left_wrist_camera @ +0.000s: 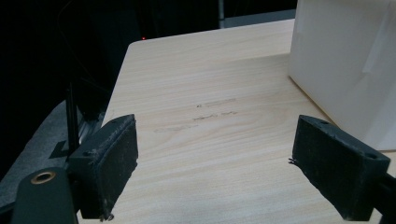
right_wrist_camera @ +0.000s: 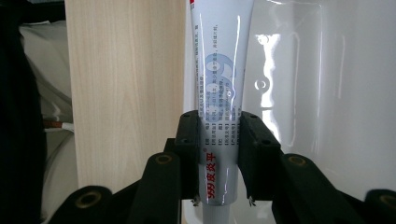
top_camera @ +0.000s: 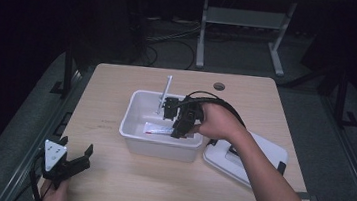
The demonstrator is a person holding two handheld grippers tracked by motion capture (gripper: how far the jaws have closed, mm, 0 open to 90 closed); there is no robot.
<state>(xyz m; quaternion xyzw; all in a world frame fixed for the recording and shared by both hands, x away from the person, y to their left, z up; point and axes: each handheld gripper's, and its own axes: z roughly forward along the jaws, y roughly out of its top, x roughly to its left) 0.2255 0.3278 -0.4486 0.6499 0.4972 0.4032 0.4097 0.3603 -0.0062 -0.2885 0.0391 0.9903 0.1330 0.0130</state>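
A white tube (top_camera: 157,128) with red and blue print sits low inside the white bin (top_camera: 133,108) at the middle of the table. My right gripper (top_camera: 176,132) reaches into the bin from the right and is shut on the tube. In the right gripper view the black jaws (right_wrist_camera: 218,116) pinch the tube (right_wrist_camera: 224,60) near its lower end, over the bin's glossy inside (right_wrist_camera: 327,93). A thin white stick (top_camera: 166,91) leans upright at the bin's far side. My left gripper (top_camera: 78,151) rests at the table's near left corner, open and holding nothing.
A white lid (top_camera: 261,152) lies on the table right of the bin, under the right forearm. In the left gripper view the open jaws (left_wrist_camera: 215,140) frame bare wood, with the bin's outer wall (left_wrist_camera: 341,60) at the right. A cable hole (top_camera: 219,86) sits near the far edge.
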